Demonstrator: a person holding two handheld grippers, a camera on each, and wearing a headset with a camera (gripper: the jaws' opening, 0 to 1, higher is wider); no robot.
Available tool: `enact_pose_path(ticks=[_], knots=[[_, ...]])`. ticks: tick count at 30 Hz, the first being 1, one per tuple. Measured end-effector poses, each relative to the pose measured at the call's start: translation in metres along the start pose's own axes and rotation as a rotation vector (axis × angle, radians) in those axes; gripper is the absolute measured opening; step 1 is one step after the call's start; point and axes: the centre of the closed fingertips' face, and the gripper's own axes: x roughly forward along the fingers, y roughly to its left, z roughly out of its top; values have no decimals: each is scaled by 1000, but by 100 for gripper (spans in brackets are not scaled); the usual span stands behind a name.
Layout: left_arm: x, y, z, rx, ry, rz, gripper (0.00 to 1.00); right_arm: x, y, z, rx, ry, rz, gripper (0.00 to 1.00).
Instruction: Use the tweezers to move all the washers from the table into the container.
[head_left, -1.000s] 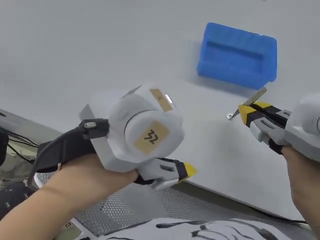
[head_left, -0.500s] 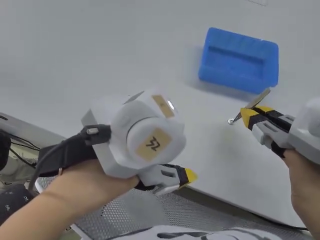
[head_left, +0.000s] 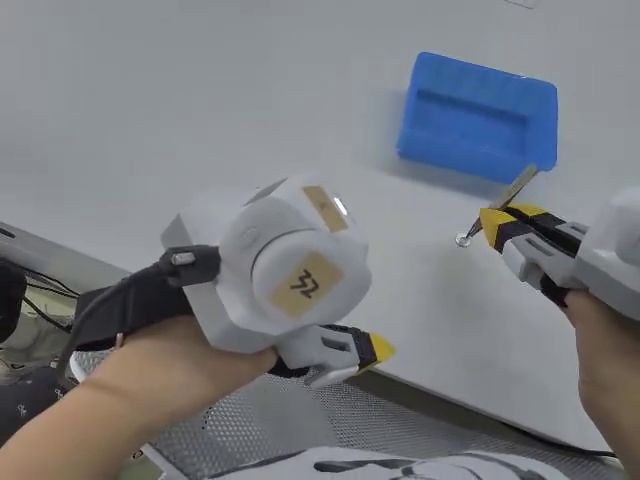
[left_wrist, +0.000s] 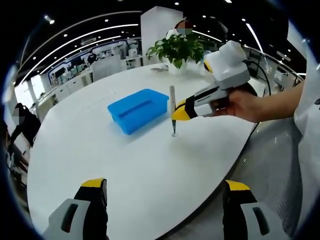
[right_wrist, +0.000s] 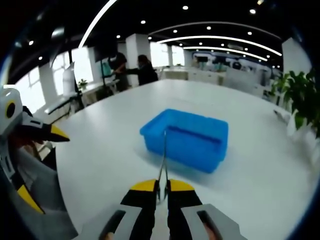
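Note:
A blue rectangular container (head_left: 478, 115) (left_wrist: 137, 109) (right_wrist: 187, 137) sits on the white table. My right gripper (head_left: 497, 222) (right_wrist: 160, 186) is shut on thin metal tweezers (head_left: 518, 187) (left_wrist: 172, 112) (right_wrist: 163, 150), just in front of the container. The tweezer tip points down at a small metal washer (head_left: 462, 240) (left_wrist: 174, 134) at the table surface. Whether the washer is pinched, I cannot tell. My left gripper (head_left: 375, 350) (left_wrist: 165, 200) is open with nothing between its jaws, held near the table's front edge, well to the left of the washer.
The white table (head_left: 200, 110) curves to a front edge, with grey perforated metal (head_left: 300, 415) below it. A potted plant (left_wrist: 177, 50) stands at the table's far end. People stand in the background beyond the table (right_wrist: 135, 70).
The head camera has shifted slightly. The right gripper with the tweezers stays at the washer, and the left gripper keeps its place.

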Motion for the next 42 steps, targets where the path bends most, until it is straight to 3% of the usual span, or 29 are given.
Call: enact_pose_path(ticks=[25, 33, 42], knots=[[1, -4, -2, 11, 8, -7, 99, -11, 4, -10, -19, 14, -4, 4], [1, -3, 0, 12, 3, -7, 99, -12, 1, -11, 20, 18, -5, 4], [2, -3, 1, 13, 4, -10, 99, -11, 4, -10, 15, 20, 0, 4]])
